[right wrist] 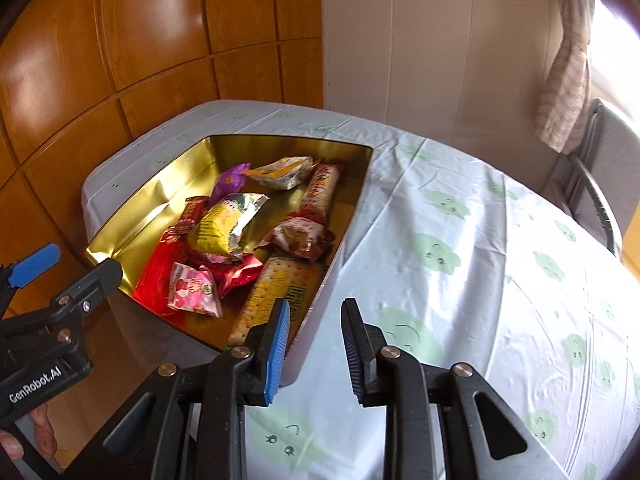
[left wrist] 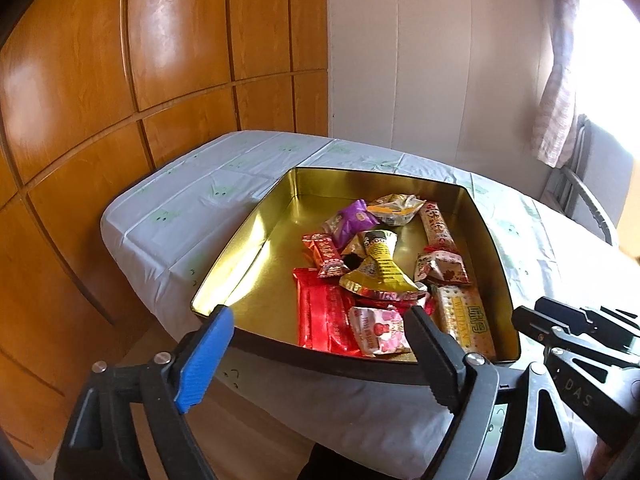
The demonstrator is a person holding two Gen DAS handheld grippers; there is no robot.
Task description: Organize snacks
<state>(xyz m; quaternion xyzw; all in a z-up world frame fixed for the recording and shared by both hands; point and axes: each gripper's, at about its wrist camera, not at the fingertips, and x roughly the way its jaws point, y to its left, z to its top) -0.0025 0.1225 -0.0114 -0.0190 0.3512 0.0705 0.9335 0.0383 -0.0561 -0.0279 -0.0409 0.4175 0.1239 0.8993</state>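
Note:
A gold-lined tin (left wrist: 248,240) stands on the table with several wrapped snacks in it: a pink packet (left wrist: 376,330), a yellow packet (left wrist: 380,268), a cracker pack (left wrist: 468,320), a red wrapper (left wrist: 324,320) and a purple one (left wrist: 352,220). My left gripper (left wrist: 320,312) hangs wide open over the tin's near rim, holding nothing. In the right wrist view the tin (right wrist: 160,184) sits to the left. There my right gripper (right wrist: 317,304) hovers beside the tin's near right corner, above the cloth, its fingers a narrow gap apart and empty. The left gripper (right wrist: 76,266) shows at the left edge.
A white tablecloth (right wrist: 460,240) with green prints covers the table; its right half is bare cloth. Wooden wardrobe doors (left wrist: 80,120) rise behind and to the left. A chair (right wrist: 600,184) and a curtain (right wrist: 568,80) stand at the far right. The right gripper (left wrist: 534,312) shows at the left view's right edge.

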